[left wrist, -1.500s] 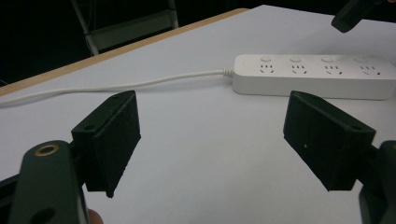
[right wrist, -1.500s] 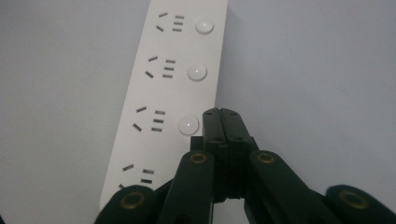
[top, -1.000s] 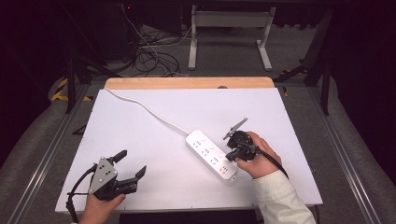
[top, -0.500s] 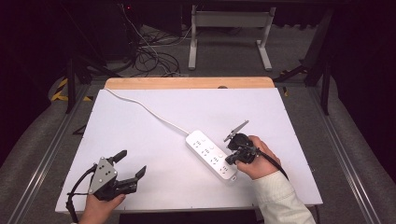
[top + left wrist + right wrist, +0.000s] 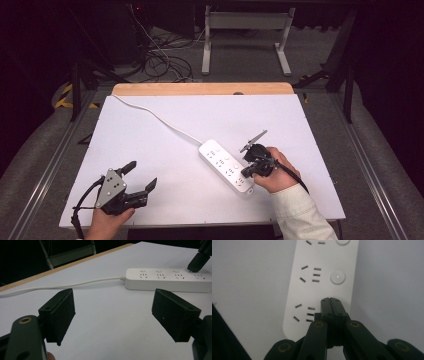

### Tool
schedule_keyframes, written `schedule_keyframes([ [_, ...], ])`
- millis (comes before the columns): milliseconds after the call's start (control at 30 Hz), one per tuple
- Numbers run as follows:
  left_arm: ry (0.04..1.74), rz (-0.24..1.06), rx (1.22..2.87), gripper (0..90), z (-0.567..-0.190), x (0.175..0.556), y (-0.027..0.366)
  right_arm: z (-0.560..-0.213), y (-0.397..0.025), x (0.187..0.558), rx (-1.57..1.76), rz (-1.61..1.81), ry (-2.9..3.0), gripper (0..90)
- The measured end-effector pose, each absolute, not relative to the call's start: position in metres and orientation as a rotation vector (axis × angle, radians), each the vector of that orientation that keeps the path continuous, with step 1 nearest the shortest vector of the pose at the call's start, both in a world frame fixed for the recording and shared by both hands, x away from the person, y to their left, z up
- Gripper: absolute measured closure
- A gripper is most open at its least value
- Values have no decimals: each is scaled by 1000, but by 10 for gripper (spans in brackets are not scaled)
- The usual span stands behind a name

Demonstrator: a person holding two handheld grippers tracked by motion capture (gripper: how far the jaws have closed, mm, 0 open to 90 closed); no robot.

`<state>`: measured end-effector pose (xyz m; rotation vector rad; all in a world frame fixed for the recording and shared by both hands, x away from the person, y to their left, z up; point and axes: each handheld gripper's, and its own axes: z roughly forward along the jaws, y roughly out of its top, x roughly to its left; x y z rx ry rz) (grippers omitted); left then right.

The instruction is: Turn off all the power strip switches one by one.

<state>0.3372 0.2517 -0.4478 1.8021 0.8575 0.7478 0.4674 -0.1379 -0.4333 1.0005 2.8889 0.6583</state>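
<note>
right gripper [image 5: 330,301] tipped down, jaws closed, on pwr strip [image 5: 322,277].

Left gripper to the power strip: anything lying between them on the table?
Nothing. In the high view, bare white table separates the left gripper from the power strip; the left gripper view agrees.

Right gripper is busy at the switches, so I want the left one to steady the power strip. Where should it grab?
Grip the power strip across its narrow width at the cord end, probably best from above. The body is long, flat and flush on the table, so its two long sides offer parallel faces. The left gripper is open; the right gripper, shut, is at the far end.
</note>
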Motion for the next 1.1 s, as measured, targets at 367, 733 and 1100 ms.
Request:
schedule_keyframes([
  [367,855,751,1799,192,-447,336,254,-433,-139,467,1032,637,2852,900],
  [733,861,756,1806,192,-448,338,251,-434,-139,466,1028,601,2839,900],
  [1100,875,753,1794,192,-448,340,254,-409,-146,460,930,871,2704,900],
])
